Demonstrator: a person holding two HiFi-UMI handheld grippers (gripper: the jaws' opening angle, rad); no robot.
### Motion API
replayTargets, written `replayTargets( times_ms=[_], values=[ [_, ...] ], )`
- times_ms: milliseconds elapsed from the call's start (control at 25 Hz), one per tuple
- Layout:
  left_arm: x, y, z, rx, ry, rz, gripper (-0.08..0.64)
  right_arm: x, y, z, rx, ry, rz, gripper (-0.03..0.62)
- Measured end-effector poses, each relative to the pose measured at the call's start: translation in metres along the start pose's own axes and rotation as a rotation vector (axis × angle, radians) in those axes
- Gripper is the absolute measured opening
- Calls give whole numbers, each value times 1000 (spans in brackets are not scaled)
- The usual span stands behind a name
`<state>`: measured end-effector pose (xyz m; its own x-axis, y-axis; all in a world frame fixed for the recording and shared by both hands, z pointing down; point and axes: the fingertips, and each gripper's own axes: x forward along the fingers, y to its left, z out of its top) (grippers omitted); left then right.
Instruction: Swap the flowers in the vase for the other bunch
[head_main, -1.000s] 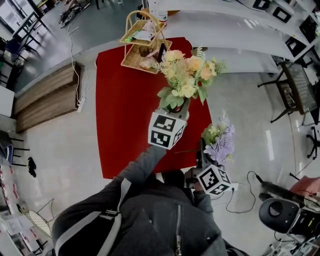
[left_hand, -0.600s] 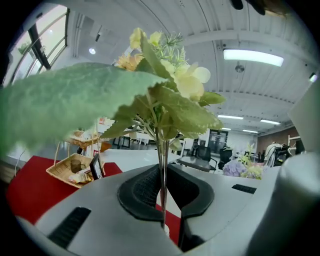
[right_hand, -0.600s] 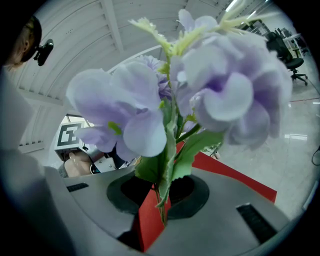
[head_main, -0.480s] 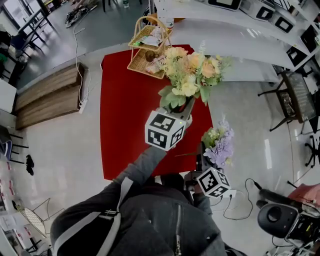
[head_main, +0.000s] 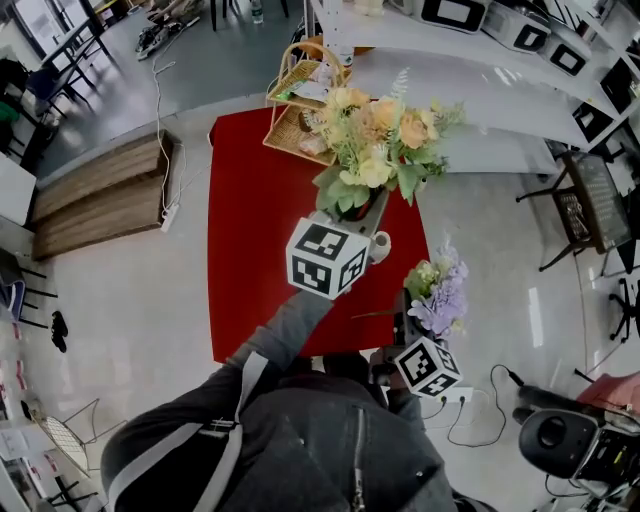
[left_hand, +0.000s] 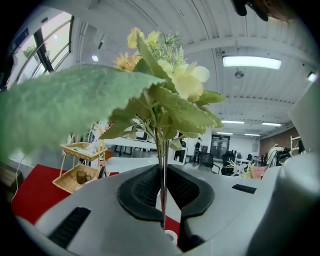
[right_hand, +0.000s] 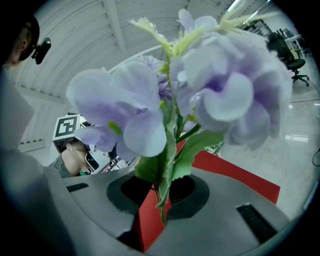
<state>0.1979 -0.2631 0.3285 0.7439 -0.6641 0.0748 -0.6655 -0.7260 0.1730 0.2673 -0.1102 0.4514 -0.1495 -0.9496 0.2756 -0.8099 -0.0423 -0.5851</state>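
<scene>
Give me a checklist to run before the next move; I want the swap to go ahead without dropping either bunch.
1. Left claw shut on the yellow bunch stems: ok.
2. Right claw shut on the purple bunch stem: ok.
3. Yellow stems clear of the vase mouth: cannot tell, the claw hides their ends.
4. Vase upright on the red table: ok, its mouth faces up.
5. Basket stand apart from the vase: ok.
</scene>
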Motion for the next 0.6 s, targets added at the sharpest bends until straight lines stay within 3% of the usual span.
replayTargets(
  times_ms=[600],
  values=[
    [-55,63,-28,27,73,109,32,13,48,-26,-38,42,26,66]
  ],
)
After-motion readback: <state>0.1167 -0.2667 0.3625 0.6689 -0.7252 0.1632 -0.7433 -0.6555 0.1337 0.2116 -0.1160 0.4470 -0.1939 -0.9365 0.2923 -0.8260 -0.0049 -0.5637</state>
